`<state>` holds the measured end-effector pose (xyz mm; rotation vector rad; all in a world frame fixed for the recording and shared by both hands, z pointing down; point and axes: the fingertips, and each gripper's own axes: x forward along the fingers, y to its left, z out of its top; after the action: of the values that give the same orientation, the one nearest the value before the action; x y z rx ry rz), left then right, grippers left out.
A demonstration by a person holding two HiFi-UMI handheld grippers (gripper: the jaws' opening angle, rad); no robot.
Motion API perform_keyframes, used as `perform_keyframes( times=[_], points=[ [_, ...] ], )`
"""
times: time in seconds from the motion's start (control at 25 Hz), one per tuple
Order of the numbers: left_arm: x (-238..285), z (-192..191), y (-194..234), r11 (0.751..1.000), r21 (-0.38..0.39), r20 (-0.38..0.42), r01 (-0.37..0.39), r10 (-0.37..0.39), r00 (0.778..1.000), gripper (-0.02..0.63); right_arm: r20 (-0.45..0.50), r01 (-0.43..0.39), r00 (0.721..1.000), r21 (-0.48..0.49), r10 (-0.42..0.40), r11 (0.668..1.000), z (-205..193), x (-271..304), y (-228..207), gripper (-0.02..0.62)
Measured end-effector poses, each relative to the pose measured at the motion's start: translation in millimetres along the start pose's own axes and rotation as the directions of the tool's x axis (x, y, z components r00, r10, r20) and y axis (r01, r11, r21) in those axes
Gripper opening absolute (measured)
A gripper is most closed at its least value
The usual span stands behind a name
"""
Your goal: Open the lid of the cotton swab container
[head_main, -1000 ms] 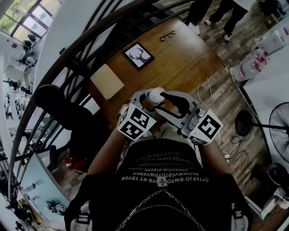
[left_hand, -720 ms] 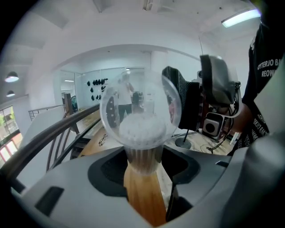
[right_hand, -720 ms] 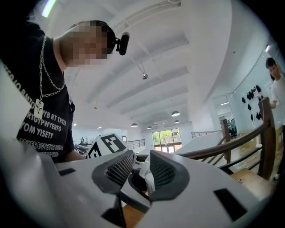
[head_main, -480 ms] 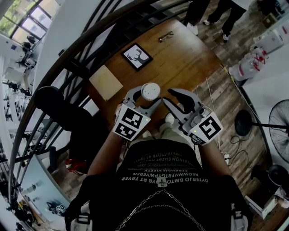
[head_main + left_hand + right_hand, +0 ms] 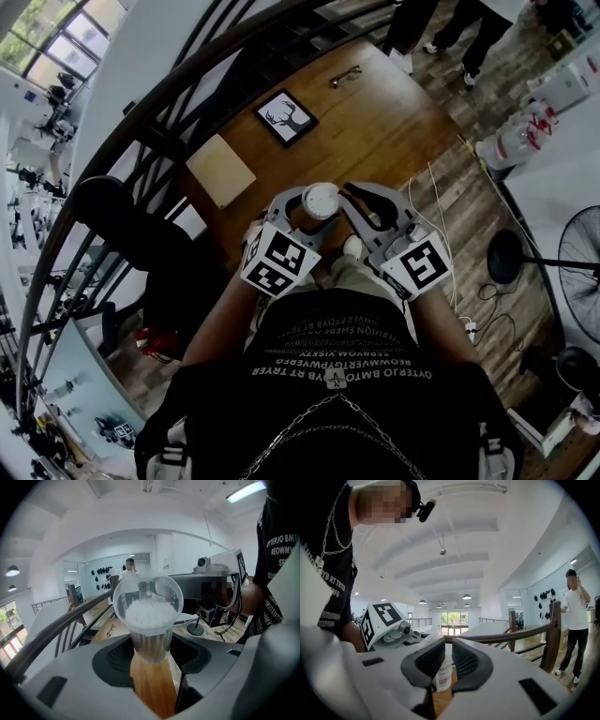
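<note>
Your left gripper (image 5: 150, 657) is matt grey plastic; the cotton swab container (image 5: 149, 620) between its jaws is clear, glossy plastic, lid (image 5: 321, 199) included. Your right gripper (image 5: 449, 660) has black ribbed pads (image 5: 431, 660). Below both, the table (image 5: 394, 122) is smooth varnished wood.

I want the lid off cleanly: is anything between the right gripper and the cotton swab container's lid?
Nothing visible does. The left gripper holds the cotton swab container by its body, leaving the lid clear. The right gripper, whose jaws have just been closing, is at the lid's edge, the container showing in their gap.
</note>
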<state>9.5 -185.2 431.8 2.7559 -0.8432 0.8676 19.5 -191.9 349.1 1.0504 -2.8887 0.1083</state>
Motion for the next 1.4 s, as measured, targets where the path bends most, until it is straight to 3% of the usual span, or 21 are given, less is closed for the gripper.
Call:
perform_keyframes(
  times=[0.2, 0.4, 0.64, 0.84, 1.0, 1.24, 1.4],
  points=[
    [3.3, -3.7, -0.5, 1.000, -0.013, -0.013, 0.001, -0.001, 1.000, 0.258, 0.024, -0.101, 0.995, -0.022, 0.102, 0.995, 5.4, 1.5, 25.4, 0.051],
    [4.2, -2.9, 2.9, 1.000, -0.029, -0.016, -0.001, 0.001, 1.000, 0.258, -0.024, -0.207, 0.978, -0.056, 0.206, 0.977, -4.6, 2.6, 51.8, 0.051],
    [3.2, 2.6, 1.1, 1.000, -0.028, 0.002, 0.011, -0.011, 1.000, 0.258, -0.017, -0.190, 0.982, -0.018, 0.190, 0.982, -6.4, 0.3, 49.2, 0.044],
    [-1.4, 5.5, 3.5, 0.999, -0.038, 0.015, 0.001, -0.001, 1.000, 0.259, 0.027, -0.114, 0.993, 0.019, 0.114, 0.993, 2.7, -7.3, 29.0, 0.044],
    [-6.1, 6.1, 10.5, 0.999, -0.043, 0.026, -0.022, 0.024, 0.999, 0.258, 0.001, 0.035, 0.999, 0.018, -0.035, 0.999, -4.8, -14.2, -7.4, 0.038],
    [-17.6, 3.9, 21.3, 0.997, -0.062, 0.029, -0.050, 0.052, 0.998, 0.259, -0.024, 0.218, 0.976, 0.014, -0.218, 0.976, -15.9, -32.9, -54.7, 0.023],
    [-25.7, 3.6, 29.1, 0.994, -0.079, 0.043, -0.074, 0.078, 0.996, 0.259, -0.037, 0.291, 0.956, 0.011, -0.291, 0.957, -19.8, -42.1, -72.4, 0.018]
  ],
)
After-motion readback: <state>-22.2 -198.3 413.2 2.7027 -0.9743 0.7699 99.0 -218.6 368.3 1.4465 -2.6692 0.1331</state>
